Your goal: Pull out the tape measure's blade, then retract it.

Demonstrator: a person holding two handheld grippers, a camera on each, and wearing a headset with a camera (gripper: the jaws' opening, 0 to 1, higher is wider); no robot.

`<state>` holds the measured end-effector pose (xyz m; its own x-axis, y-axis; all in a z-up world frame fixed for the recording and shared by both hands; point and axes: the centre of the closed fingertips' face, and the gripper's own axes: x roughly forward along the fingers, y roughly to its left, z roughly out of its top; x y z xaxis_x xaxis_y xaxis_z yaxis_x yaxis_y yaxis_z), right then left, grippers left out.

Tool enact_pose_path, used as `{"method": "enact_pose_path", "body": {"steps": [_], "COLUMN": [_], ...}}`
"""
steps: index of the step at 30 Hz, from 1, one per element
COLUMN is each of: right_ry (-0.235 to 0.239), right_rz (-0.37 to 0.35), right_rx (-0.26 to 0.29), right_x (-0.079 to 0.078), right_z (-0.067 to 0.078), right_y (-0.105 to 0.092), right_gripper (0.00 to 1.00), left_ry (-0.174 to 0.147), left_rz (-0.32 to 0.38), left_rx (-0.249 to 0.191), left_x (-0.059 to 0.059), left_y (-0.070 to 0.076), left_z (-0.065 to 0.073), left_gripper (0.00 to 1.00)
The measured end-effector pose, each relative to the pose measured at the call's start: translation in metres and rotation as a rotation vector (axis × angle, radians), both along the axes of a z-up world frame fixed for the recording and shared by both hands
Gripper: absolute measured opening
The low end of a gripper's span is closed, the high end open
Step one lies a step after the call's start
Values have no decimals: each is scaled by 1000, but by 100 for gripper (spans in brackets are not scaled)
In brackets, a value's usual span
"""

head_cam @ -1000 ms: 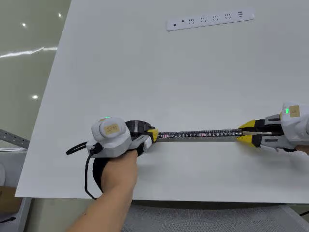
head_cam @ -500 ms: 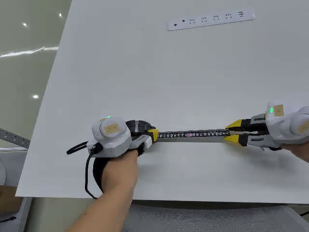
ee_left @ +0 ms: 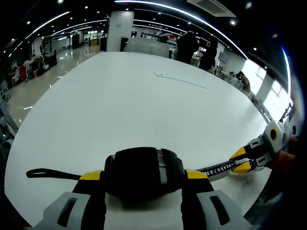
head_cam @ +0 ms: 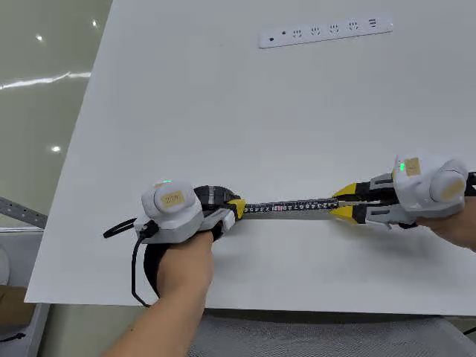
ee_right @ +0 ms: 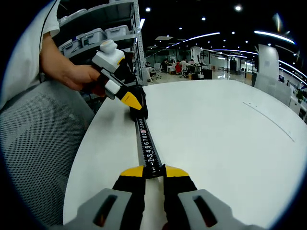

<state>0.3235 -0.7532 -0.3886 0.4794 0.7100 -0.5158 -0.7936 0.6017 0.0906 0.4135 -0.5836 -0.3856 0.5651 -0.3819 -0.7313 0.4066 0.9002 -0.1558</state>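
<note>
The left gripper (head_cam: pixel 232 209) is clamped around the black body of the tape measure (ee_left: pixel 144 170), its two yellow-tipped jaws pressing the case from either side. The case sits on the white table (head_cam: pixel 223 111) near the front edge, toward the left. A thin black strap (ee_left: pixel 48 173) trails from the case and lies flat on the tabletop beside the gripper. From the case the blade (head_cam: pixel 290 206) runs out in a straight line toward the right, low along the table. Its dark face is printed with pale numerals (legible in the right gripper view, between the jaws and the case). The right gripper (head_cam: pixel 341 203) is closed on the far end of the blade, pinching it between its yellow tips. The two grippers face each other, well apart, with the drawn-out blade between them. The person's left hand (head_cam: pixel 182 264) grips the left tool from the table's near edge, and the right hand (head_cam: pixel 455 227) holds the other at the right side. A white power strip (head_cam: pixel 325 31) lies at the far part of the table, well apart from the tape measure.
</note>
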Motion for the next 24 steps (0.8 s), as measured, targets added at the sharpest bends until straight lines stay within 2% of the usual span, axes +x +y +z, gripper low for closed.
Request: {"method": "enact_pose_path", "body": {"steps": [7,24], "right_ry": [-5,0], "right_rz": [20,43], "right_rx": [12,39], "right_x": [7,19], "right_z": [0,-1], "right_y": [18,44], "right_gripper": [12,12], "left_ry": [3,7], "left_rz": [0,2], "left_rx": [-2,-11], "left_x": [0,1], "left_y": [0,1], "left_z": [0,0], "left_gripper": [61,61]}}
